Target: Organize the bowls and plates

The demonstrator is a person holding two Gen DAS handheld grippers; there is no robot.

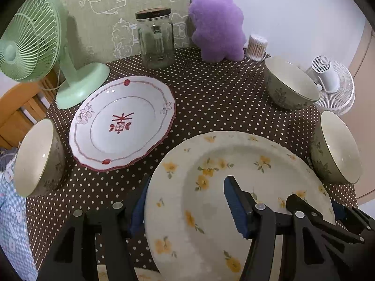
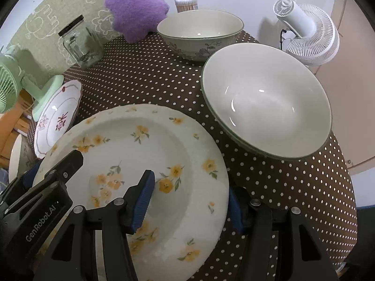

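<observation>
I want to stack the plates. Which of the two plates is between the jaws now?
The plate with yellow flowers: both grippers straddle its rim. The red-pattern plate lies apart, beside the green fan, untouched.

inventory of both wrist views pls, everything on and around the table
yellow-flower plate: 1, cream, near edge, both grippers straddling its rim
red-pattern plate: 1, white, left of centre
bowls: 3, cream inside, green floral outside; far right, near right, far left
glass jar: 1, clear, dark lid, back
plush toy: 1, purple, back
cotton swab tub: 1, back right
green fan: 1, back left
white fan: 1, off right edge
tablecloth: brown, white dots
left gripper: jaws apart around plate rim
right gripper: same
</observation>
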